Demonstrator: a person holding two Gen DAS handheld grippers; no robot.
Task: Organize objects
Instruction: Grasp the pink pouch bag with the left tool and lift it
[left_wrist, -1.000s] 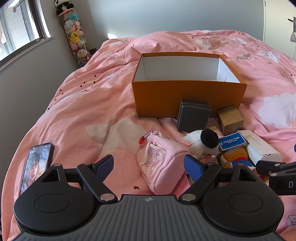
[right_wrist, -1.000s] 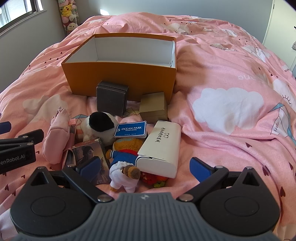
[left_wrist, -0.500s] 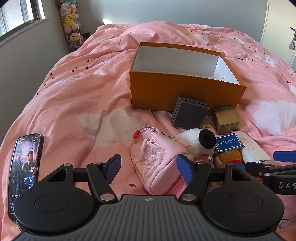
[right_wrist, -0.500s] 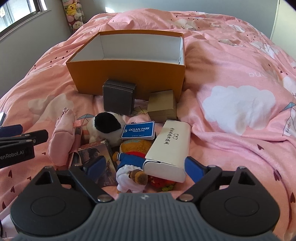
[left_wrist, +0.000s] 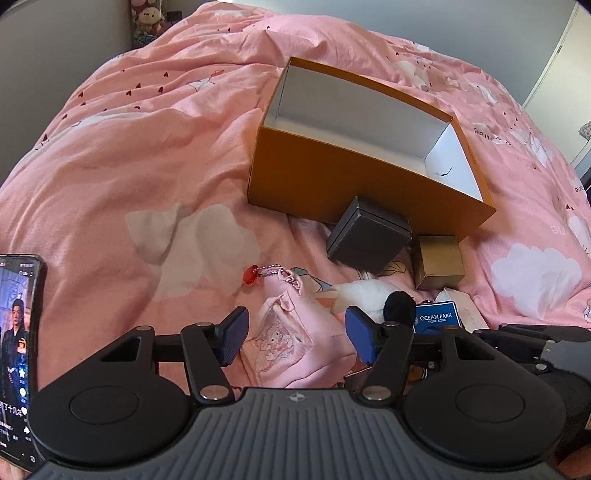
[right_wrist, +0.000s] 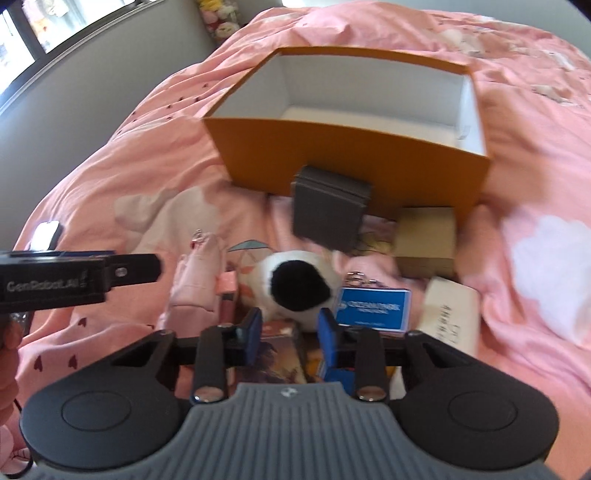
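1. Objects to be organized lie in a loose heap on the pink bed, just in front of an orange box whose white inside looks bare
2. In the heap: a pink pouch with a red bead on a chain, a black-and-white plush, a blue Ocean Park tag, a dark grey case leaning on the box front, a small tan box and a white case
3. Left gripper hangs low with its jaws open, one blue pad on either side of the pouch; whether the pads touch the fabric I cannot tell
4. Right gripper has its jaws partly closed with a clear gap, just short of the plush and above a photo card; they seem to grip nothing, though this view is blurred
5. A phone lies at the far left, apart from the heap
6. Judging by this, the step in hand is the first pick, pouch for the left and plush or card for the right, with nothing yet boxed
7. Next the left jaws need to close squarely on the soft pouch, low enough to catch its bulk, then lift it over the near wall of the box; the dangling chain may snag neighbours
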